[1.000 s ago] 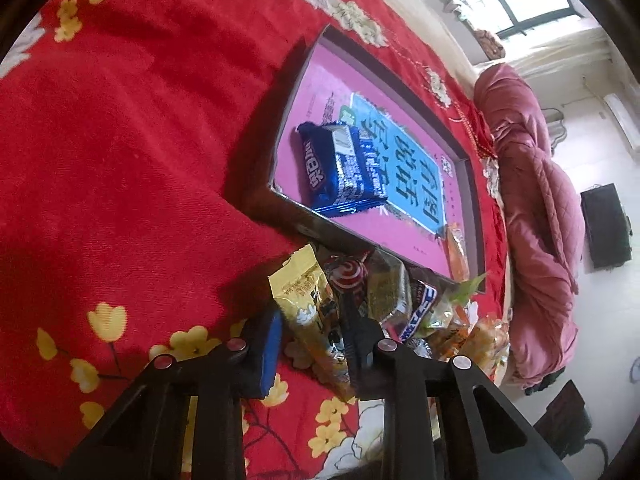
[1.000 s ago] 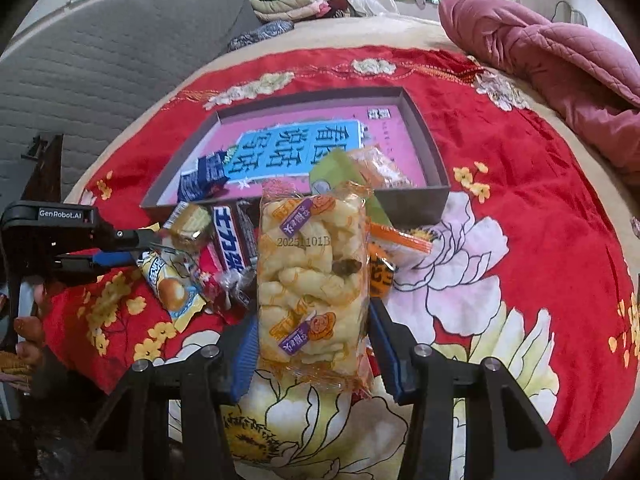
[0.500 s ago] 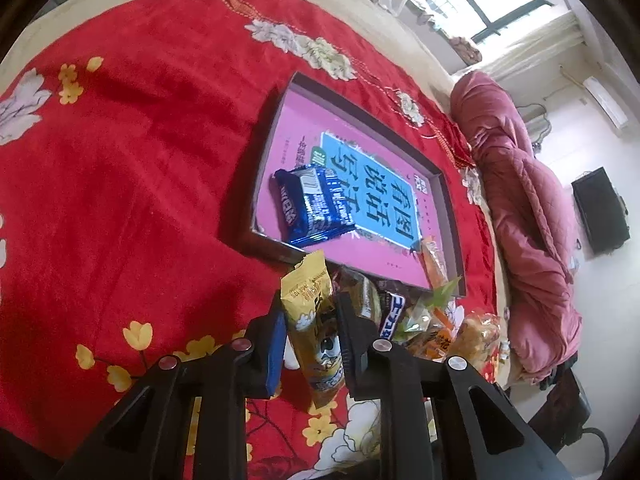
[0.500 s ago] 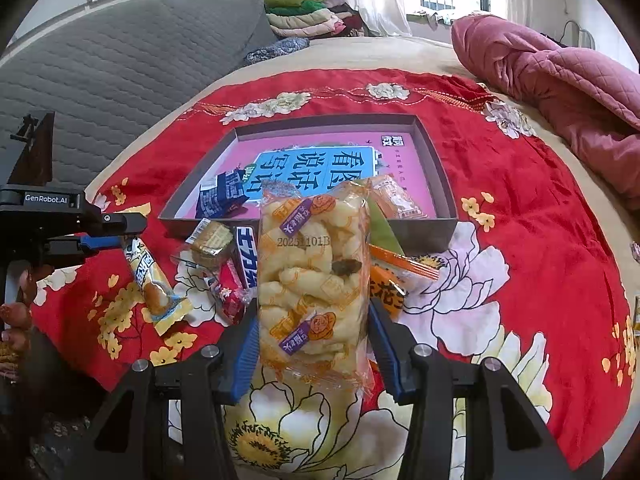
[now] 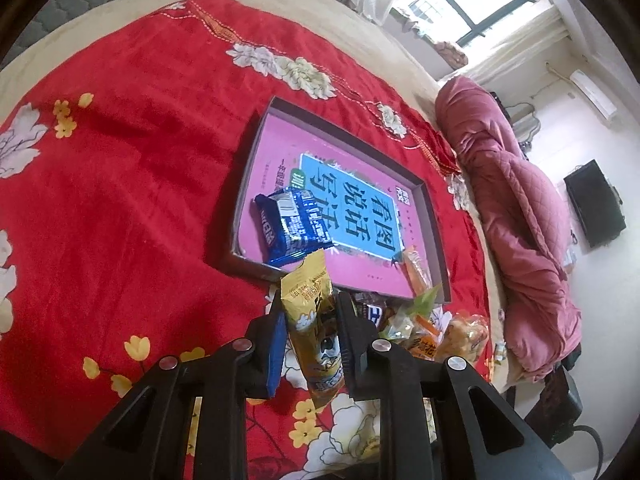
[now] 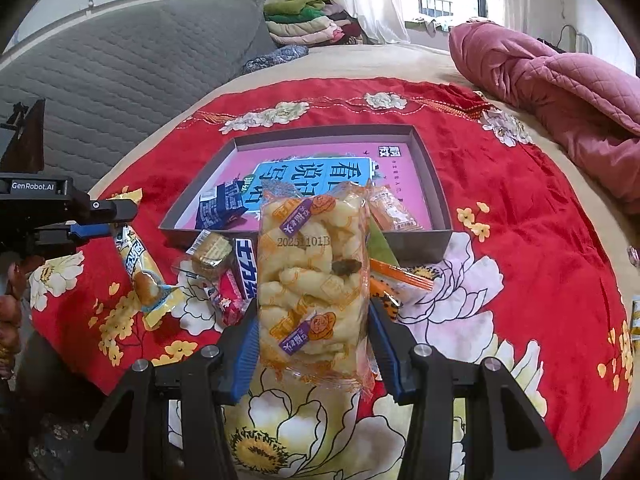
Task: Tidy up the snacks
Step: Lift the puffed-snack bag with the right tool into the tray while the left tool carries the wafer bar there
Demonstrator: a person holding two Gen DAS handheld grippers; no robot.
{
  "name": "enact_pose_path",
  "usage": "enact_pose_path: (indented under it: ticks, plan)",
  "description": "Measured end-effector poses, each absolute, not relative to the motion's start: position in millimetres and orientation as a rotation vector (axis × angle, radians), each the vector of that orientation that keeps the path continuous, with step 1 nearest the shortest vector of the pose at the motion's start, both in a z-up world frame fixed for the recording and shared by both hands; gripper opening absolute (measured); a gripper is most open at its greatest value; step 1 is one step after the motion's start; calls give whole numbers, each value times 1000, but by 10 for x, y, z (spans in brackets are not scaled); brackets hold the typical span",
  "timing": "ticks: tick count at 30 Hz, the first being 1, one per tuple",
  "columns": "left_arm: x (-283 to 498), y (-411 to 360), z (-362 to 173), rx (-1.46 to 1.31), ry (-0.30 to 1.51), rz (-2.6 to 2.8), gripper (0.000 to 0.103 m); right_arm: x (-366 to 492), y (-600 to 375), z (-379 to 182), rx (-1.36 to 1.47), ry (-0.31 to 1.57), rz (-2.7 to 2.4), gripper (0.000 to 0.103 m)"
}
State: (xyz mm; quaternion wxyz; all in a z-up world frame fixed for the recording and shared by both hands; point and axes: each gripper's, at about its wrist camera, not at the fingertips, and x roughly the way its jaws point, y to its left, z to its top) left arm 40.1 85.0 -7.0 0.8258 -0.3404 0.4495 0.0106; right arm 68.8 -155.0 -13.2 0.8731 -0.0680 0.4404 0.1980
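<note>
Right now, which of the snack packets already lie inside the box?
Two: the blue wrapped packet at the box's near-left corner and the orange packet by its right wall. Every other snack lies outside or sits in a tool.

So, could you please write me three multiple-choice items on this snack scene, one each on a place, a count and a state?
1. Where does the blue foil biscuit packet lie?
A. on the red floral blanket
B. inside the shallow grey box
C. in a gripper

2. How many packets lie inside the box?
A. none
B. two
C. five

3. What does the right gripper hold?
A. nothing
B. the yellow snack stick packet
C. the clear bag of puffed corn snacks

Answers: 1 B, it rests on the pink floor. 2 B, the blue one and an orange packet. 3 C, both fingers press its sides; the left gripper holds the yellow one.
</note>
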Motion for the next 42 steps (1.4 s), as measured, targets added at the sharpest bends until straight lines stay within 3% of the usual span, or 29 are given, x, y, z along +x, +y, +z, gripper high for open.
enact_pose_path:
  ticks: [42]
  plan:
    - [1114,723,292,-754,854,-39,24,1102,-1563,150,-106,818,376,51]
